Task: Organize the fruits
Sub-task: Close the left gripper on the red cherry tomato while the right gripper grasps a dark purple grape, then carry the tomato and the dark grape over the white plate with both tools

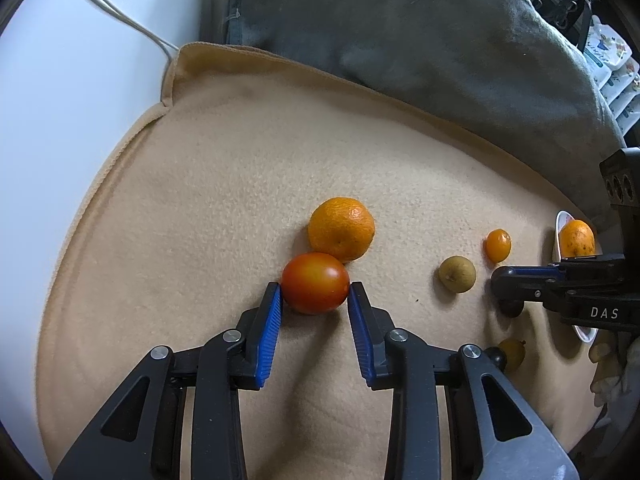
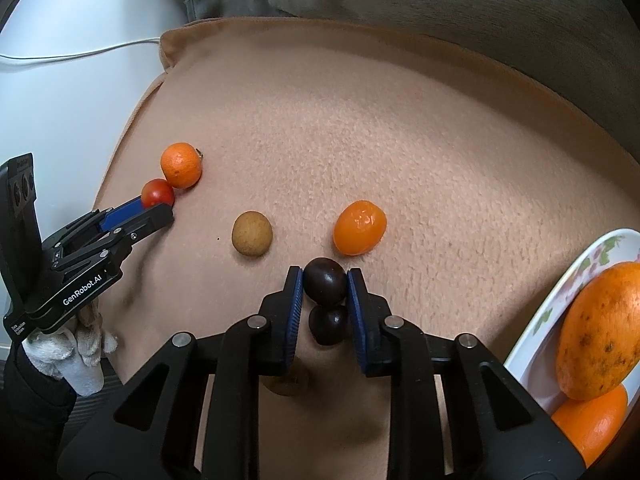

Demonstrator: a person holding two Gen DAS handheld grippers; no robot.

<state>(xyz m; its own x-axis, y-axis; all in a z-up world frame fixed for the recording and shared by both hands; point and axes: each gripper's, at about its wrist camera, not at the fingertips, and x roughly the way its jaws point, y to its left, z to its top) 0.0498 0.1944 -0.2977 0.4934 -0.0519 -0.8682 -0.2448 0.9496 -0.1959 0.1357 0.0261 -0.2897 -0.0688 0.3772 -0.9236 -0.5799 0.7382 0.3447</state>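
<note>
A red tomato (image 1: 315,283) lies on the beige blanket (image 1: 200,200), touching a mandarin (image 1: 341,234) behind it. My left gripper (image 1: 314,291) is shut on the tomato, a blue pad against each side; from the right wrist it shows at the left (image 2: 158,206). My right gripper (image 2: 324,278) is shut on a dark brown round fruit (image 2: 325,282), with a second dark fruit (image 2: 329,325) further back between the fingers. In the left wrist view the right gripper (image 1: 500,284) reaches in from the right.
A brown longan (image 2: 252,234) and a small orange kumquat (image 2: 360,227) lie loose in front of the right gripper. A flowered plate (image 2: 560,292) at the right holds two oranges (image 2: 604,332). Another small fruit (image 1: 512,354) sits under the fingers. A grey cushion (image 1: 400,20) borders the back.
</note>
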